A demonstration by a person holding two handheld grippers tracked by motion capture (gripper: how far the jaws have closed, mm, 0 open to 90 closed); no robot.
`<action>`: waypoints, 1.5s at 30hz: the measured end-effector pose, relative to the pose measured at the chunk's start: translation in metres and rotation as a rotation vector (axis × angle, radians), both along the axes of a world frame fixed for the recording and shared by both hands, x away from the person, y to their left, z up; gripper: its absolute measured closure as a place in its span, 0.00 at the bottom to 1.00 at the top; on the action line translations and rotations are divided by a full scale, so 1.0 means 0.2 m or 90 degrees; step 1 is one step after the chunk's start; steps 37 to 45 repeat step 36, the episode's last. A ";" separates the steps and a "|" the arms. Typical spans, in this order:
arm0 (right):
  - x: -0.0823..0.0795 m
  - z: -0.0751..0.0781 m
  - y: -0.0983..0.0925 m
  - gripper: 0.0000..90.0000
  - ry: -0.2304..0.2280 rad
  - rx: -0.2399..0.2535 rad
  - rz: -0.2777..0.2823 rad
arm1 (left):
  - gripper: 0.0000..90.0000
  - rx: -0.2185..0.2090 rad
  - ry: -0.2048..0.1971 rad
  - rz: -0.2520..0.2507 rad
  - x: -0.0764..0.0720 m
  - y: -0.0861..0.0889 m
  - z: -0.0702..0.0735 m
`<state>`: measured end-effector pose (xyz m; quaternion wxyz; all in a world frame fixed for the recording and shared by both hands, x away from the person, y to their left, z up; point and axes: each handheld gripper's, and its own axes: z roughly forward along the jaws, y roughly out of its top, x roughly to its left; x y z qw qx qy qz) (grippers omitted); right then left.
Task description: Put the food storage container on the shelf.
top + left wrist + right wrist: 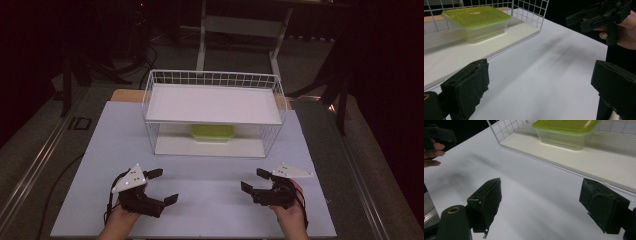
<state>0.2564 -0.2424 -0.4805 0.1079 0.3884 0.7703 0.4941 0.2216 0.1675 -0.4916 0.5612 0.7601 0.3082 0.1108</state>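
A clear container with a green lid [212, 132] sits on the lower shelf of a white wire rack [214, 78] at the middle back of the table. It also appears in the left gripper view [477, 22] and the right gripper view [566, 132]. My left gripper [163, 186] rests near the front left, open, with nothing between its jaws [541, 85]. Front right, my right gripper [253, 180] is likewise open and empty [544, 202]. Both stand well short of the rack, their jaws angled toward each other.
The rack's upper shelf [215, 104] is a flat white board covering the container from above. A pale sheet covers the table [200, 210]. Beyond the table lie a dark floor and a metal stand's legs [240, 30]. The right hand and its gripper [604, 15] appear in the left gripper view.
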 end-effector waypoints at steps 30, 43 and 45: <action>0.02 -0.13 -0.16 0.20 -0.016 -0.047 -0.001 | 0.03 0.002 0.020 0.081 0.02 0.06 -0.10; 0.04 -0.14 -0.16 0.20 -0.009 -0.045 0.003 | 0.03 0.012 0.019 0.063 0.03 0.04 -0.11; 0.04 -0.14 -0.16 0.20 -0.009 -0.045 0.003 | 0.03 0.012 0.019 0.063 0.03 0.04 -0.11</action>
